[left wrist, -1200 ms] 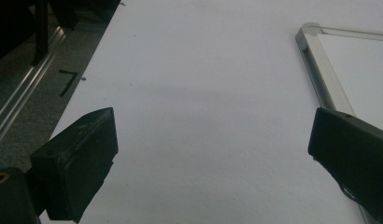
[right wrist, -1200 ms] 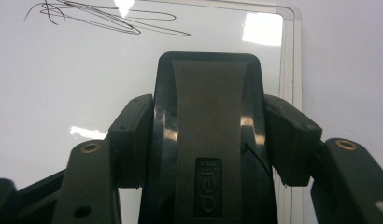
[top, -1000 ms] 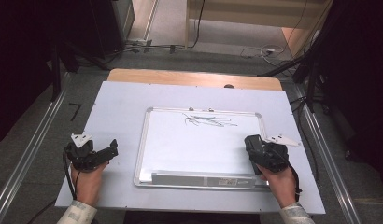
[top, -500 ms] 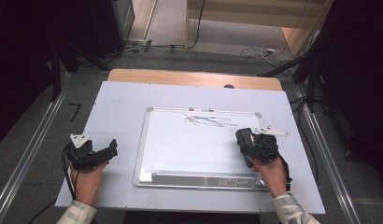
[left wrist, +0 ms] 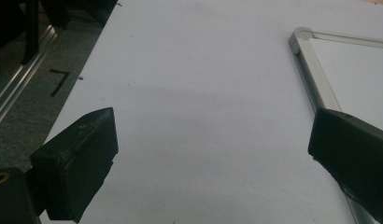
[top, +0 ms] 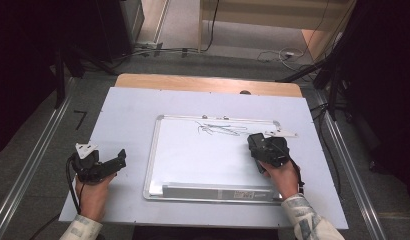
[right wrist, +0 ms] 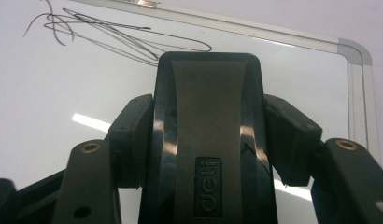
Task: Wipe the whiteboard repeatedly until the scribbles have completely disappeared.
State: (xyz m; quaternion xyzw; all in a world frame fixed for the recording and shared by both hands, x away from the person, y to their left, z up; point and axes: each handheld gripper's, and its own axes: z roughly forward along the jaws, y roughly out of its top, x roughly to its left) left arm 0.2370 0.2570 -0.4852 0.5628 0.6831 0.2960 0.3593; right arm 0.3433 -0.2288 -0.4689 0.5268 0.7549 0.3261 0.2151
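Jaws of the right gripper (right wrist: 208, 140) are clamped on a black plastic whiteboard eraser (right wrist: 209, 116) w/ a grey top strip and a small embossed logo; the pads press its two long sides. Jaws of the left gripper (left wrist: 213, 154) stand wide apart w/ nothing between them, just bare table surface.

High view: a person's two hands come in from the bottom edge, patterned sleeves at the wrists. Right gripper (top: 265, 147) sits over the right part of a rectangular white dry-erase board w/ a silver aluminium frame (top: 153, 150), which lies flat at the centre of a pale grey-blue table top (top: 128, 107). The eraser is held above or on the board's white surface; can't tell which. Just beyond it, toward the board's far edge, is a thin black scribble of marker lines (top: 220, 130). In the right gripper view the scribble (right wrist: 110, 39) lies ahead of the eraser's front end, upper left, near the far frame rail.

Left gripper (top: 100, 167) rests on the table to the left of the board, near it but off the frame, well apart from the right gripper. Left gripper view: the board's rounded frame corner (left wrist: 301, 37) shows at upper right, next to the right-hand jaw. A strip of light wood (top: 203, 84) runs along the table's far edge; dark floor and metal rails surround the table.
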